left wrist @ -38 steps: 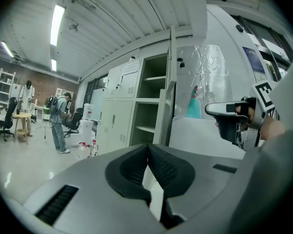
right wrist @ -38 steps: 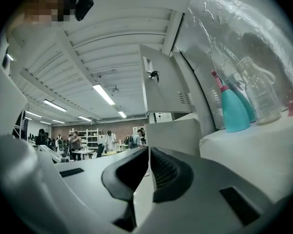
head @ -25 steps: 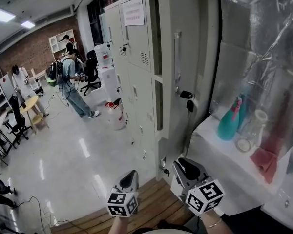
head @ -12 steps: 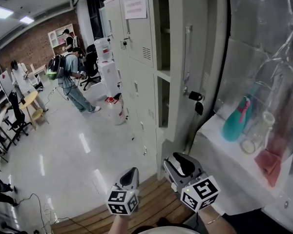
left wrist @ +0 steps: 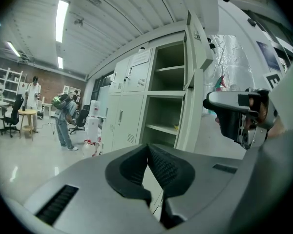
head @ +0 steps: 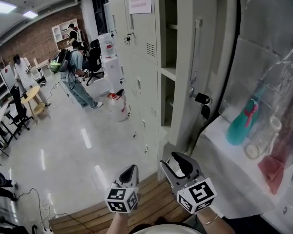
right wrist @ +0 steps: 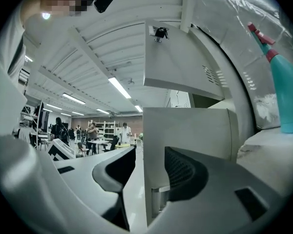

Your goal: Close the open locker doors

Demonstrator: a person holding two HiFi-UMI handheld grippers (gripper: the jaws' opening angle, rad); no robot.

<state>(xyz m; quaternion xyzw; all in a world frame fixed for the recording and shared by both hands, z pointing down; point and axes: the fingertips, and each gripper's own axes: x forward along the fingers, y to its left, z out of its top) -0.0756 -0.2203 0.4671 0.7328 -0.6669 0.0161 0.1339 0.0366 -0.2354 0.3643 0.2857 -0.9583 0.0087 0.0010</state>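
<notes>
Right gripper view: my right tongs (right wrist: 149, 155) have just been opening and now stand wide astride the edge of the pale grey metal locker door (right wrist: 195, 126). My left tongs (left wrist: 148, 149) are pinched together, empty. Withdrawing askew, I might snag it and drag it open.

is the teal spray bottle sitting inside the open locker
No, the teal plastic spray bottle stands on the white ledge, right of the open grey locker door.
</notes>
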